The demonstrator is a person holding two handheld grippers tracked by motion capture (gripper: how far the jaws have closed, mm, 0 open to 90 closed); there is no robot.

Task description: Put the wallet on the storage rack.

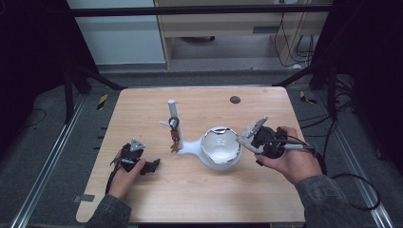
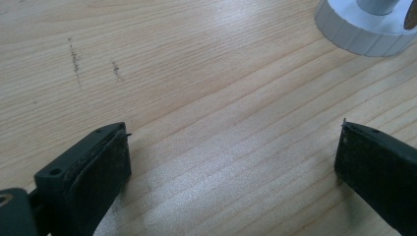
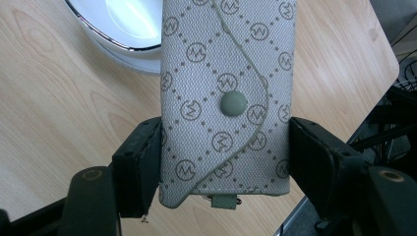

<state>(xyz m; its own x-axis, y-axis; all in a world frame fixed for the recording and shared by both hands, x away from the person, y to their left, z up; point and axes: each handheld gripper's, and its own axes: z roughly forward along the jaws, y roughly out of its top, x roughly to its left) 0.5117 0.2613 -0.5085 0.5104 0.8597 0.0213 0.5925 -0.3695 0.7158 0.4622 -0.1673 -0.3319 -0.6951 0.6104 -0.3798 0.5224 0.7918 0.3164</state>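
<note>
1. I see the wooden table (image 1: pixel 199 194) under both of my grippers, its grain running below the left gripper's jaws.
2. The white bowl-shaped dish (image 1: pixel 220 148) with a shiny inner rim sits just ahead of my right gripper's fingertips, with its handle pointing toward a white post stand (image 1: pixel 171 114) where keys (image 1: pixel 174 135) hang.
3. My right gripper (image 3: pixel 223 157) is clamped on a grey patterned pouch (image 3: pixel 226 93): one finger (image 3: pixel 140 164) presses its left edge, the other its right edge, and the pouch sticks out well beyond the fingertips, over the dish's rim. Its snap button (image 3: pixel 233 103) lies just past the finger pads, between them.
4. My left gripper (image 2: pixel 231 162) rests low over the table with its fingers (image 2: pixel 98 167) wide apart and bare wood between them. A white round base (image 2: pixel 359 29) lies well beyond its far fingertip.
</note>
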